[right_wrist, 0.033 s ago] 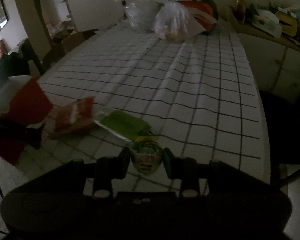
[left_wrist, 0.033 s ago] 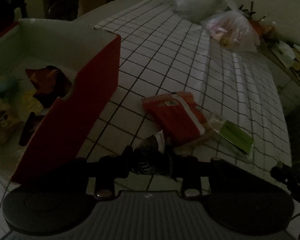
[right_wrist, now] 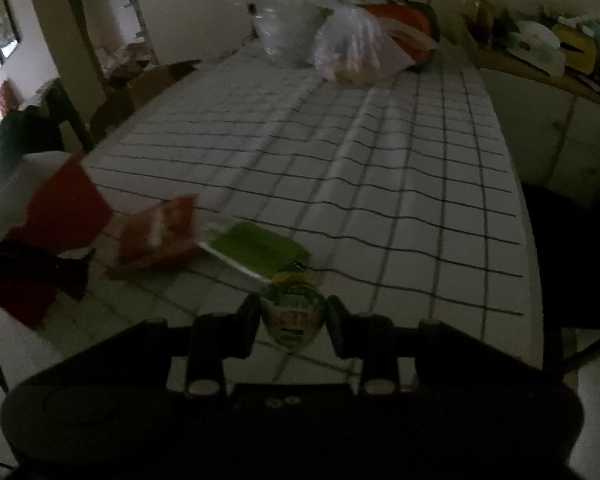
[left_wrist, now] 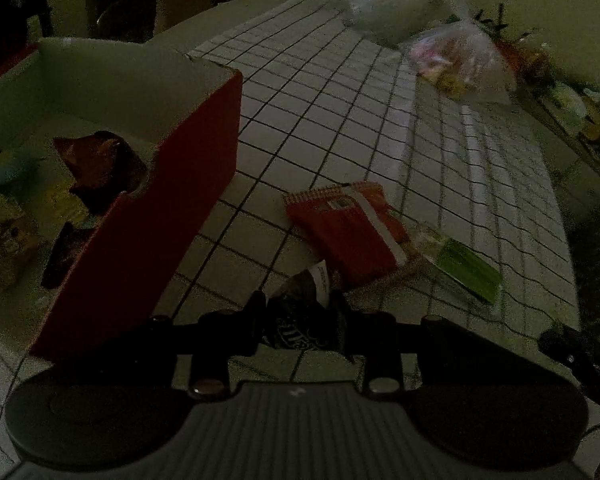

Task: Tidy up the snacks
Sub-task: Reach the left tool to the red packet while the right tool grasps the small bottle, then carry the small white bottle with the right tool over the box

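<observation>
The left gripper is black, with two stubby fingers on sliding blocks, each block carrying a round silver screw. Behind sit two dark round pads beside a grey ribbed plate. The right gripper matches in black, with two small pale dots at centre.

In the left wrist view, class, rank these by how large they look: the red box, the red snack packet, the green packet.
1. red box, nearest the camera, so partly inflated
2. red snack packet
3. green packet, partly tucked under the red one
</observation>
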The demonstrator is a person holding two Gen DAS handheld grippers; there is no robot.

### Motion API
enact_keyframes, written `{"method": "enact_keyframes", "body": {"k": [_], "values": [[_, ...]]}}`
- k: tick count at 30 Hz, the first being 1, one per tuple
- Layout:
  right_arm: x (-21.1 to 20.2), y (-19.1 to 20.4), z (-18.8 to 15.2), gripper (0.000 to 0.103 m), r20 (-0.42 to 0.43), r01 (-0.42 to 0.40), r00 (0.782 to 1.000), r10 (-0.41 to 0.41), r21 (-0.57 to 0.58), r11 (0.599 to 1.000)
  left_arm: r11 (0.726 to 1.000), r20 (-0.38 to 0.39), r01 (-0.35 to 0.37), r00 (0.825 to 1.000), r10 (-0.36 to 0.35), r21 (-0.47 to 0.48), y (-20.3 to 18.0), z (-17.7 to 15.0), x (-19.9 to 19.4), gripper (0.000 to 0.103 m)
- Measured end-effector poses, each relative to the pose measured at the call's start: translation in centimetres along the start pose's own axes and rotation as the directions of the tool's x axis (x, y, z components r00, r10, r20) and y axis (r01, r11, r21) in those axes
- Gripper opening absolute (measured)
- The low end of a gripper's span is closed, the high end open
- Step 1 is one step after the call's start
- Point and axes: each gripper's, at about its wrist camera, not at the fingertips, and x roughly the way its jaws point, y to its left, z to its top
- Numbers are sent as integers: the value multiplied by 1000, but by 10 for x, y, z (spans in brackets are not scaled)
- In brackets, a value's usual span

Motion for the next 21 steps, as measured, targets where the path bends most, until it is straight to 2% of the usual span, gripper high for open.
{"method": "enact_keyframes", "body": {"k": [12, 21], "values": [[-51, 83, 7, 34, 65, -88, 994, 92, -73, 994, 996, 39, 59, 997, -61, 66, 30, -17, -70, 33], [-58, 154, 21, 34, 95, -125, 986, 140, -147, 981, 991, 103, 67, 992, -79, 116, 64, -7, -110, 33]]}}
